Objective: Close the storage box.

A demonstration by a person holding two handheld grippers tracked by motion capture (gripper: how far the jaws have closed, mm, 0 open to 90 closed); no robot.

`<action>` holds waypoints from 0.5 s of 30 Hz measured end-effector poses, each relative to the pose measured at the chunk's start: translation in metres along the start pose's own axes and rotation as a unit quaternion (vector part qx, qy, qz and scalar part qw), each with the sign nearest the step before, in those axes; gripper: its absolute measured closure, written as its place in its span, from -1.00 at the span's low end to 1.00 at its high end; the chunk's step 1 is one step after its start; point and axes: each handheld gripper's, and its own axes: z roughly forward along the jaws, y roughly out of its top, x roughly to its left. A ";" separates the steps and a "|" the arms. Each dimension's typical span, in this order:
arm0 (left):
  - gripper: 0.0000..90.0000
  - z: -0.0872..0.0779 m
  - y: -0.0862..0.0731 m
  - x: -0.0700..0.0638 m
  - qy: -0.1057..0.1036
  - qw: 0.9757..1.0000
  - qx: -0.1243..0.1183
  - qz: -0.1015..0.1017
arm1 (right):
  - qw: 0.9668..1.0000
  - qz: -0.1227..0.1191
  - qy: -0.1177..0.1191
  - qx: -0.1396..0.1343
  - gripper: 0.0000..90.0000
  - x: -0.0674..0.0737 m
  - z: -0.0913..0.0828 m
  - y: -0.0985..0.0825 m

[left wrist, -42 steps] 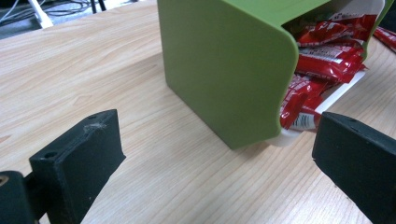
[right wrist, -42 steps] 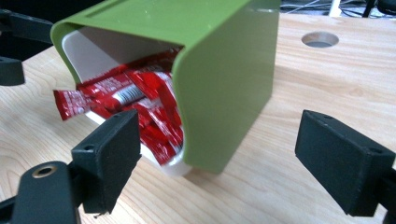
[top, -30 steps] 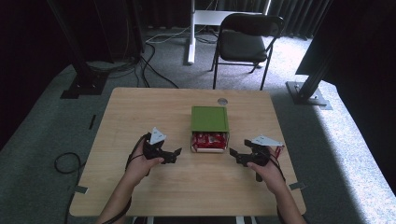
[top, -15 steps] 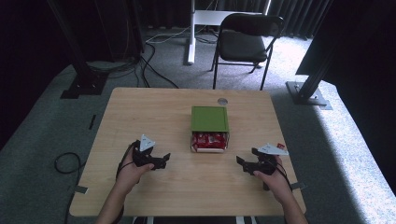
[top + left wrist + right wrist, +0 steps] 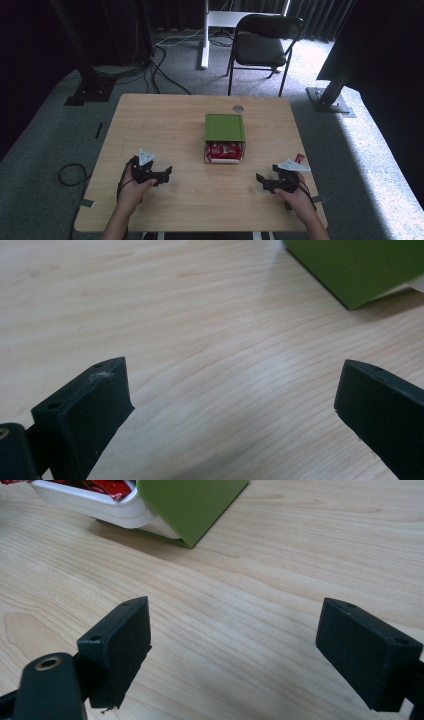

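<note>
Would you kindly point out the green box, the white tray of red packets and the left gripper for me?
green box point(image 5: 224, 127), high view, middle of its flat green top.
white tray point(image 5: 107, 507), right gripper view, its white outer wall.
left gripper point(image 5: 168, 173), high view, between its open fingers.

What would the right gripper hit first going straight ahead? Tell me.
Probably the green box: its corner lies ahead and a little left of the right gripper, whose jaws are open. Bare table lies between; depth is unclear.
</note>
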 end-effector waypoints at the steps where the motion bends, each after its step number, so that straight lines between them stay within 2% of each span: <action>1: -0.94 -0.001 -0.001 0.001 0.006 1.000 0.003 -0.003 | 1.000 0.001 0.000 0.001 -0.69 0.000 0.000 -0.001; 6: -0.94 -0.007 -0.008 0.007 0.031 0.999 0.012 -0.012 | 1.000 0.000 -0.001 0.014 -0.69 0.003 -0.001 -0.006; 9: -0.94 -0.010 -0.011 0.011 0.042 0.999 0.014 -0.014 | 1.000 -0.003 -0.014 0.027 -0.68 0.003 -0.001 -0.008; 15: -0.94 -0.013 -0.022 0.022 0.068 0.997 0.027 -0.024 | 0.999 0.001 -0.022 0.042 -0.68 0.001 0.001 -0.011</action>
